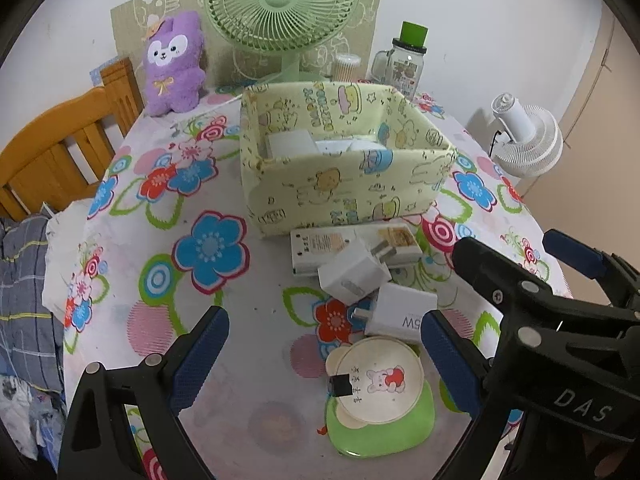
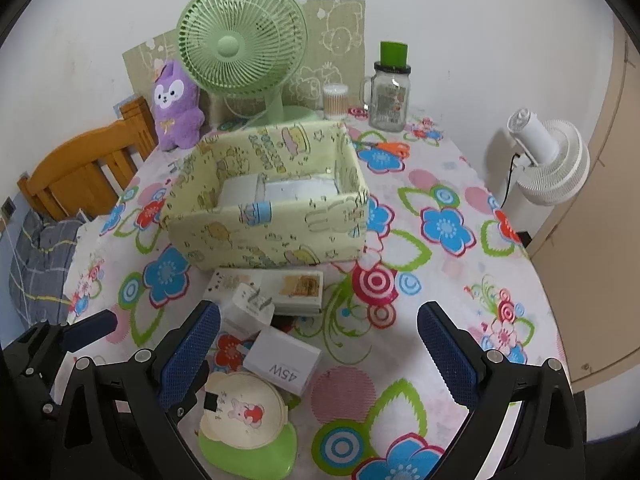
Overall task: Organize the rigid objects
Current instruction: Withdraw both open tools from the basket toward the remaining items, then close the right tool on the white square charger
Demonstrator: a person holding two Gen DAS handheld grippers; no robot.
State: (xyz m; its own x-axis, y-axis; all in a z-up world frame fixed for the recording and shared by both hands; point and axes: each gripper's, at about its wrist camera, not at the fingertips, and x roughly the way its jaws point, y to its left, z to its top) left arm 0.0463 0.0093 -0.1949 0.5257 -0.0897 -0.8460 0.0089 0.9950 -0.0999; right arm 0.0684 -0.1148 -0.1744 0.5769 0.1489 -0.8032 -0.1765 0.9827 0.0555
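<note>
Nearest the cameras, the left hand-held gripper (image 1: 324, 354) and the right hand-held gripper (image 2: 318, 354) both hover low over the flower-patterned worktop (image 1: 224, 360) with their blue-padded fingers spread wide, holding nothing. Just ahead lies a round cream mirror with a rabbit picture on a green base (image 1: 376, 384), then a white 45W charger block (image 1: 404, 314) touching a second white plug adapter (image 1: 354, 274), which leans on a flat white printed box (image 1: 320, 248). Behind them stands a pale yellow cartoon-print storage box (image 1: 344, 160), already holding white items. Because the loose pieces touch, closing on one would likely nudge or tip its neighbour, and the chargers' smooth sides could slip from the pads. Both grippers are close enough to collide.
</note>
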